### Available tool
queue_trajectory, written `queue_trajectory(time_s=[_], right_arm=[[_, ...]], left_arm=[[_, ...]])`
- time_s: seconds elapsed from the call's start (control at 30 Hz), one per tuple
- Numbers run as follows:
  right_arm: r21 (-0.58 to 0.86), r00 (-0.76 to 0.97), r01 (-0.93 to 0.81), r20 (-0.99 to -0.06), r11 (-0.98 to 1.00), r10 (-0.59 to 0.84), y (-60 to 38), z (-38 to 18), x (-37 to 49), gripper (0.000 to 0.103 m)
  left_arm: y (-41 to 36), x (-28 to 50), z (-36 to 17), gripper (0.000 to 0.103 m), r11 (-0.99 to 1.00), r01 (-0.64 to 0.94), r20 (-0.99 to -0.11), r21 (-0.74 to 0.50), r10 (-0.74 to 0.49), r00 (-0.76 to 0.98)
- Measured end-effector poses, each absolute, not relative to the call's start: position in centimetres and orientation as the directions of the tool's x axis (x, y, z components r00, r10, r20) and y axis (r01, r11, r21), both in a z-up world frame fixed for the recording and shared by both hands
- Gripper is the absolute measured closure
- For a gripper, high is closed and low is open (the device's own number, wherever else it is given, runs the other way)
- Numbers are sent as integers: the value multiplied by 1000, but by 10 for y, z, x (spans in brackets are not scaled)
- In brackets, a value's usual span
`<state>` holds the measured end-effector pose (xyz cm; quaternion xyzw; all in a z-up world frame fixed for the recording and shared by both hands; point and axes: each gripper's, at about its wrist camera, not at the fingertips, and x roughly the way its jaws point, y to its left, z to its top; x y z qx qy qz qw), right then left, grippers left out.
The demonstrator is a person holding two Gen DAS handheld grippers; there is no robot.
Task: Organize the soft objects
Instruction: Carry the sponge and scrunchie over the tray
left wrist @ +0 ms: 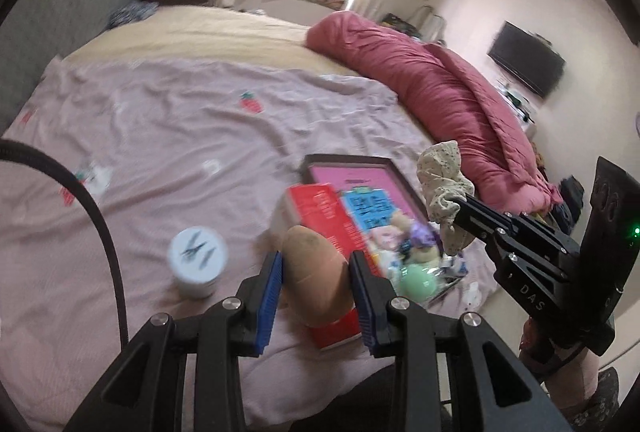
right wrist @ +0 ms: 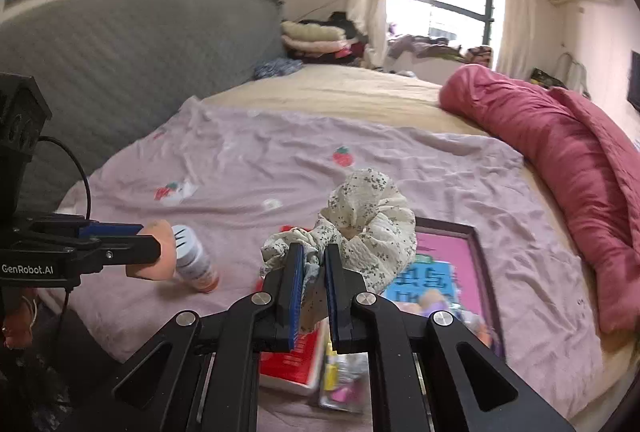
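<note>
Now both up over bed's near edge: left gripper (left wrist: 316,286) clamped on tan soft toy (left wrist: 316,272), right gripper (right wrist: 314,286) pinching floral scrunchie (right wrist: 372,228), above red book (left wrist: 340,232).

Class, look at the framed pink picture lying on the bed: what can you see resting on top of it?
On the framed picture lie small toys, a green ball among them, and a red book overlaps its corner. The floral scrunchie and the right gripper hide part of it.

Scrunchie (right wrist: 372,228): thin crinkled floral cloth. Sheet (left wrist: 160,120): soft, matt, wrinkled cotton-like fabric. Quilt (left wrist: 440,80): matt padded cloth. Book (left wrist: 340,232): glossy red paper cover.
</note>
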<state>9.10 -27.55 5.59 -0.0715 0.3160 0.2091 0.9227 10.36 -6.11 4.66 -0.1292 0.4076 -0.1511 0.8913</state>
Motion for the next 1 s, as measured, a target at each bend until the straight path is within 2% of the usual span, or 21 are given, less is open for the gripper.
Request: queue_trajectory(time_s=[0.33,1.0], right_arm=[[40,766,-301,-585,953,267,-351,58,90,92],[114,780,-180,-589,977,212,-419,31,99,92]], left_arm=[[-146,133,58,68,913,286,-703,-289,-406,584],[-242,177,-3,68,909,367,-807,-196,-362,467]])
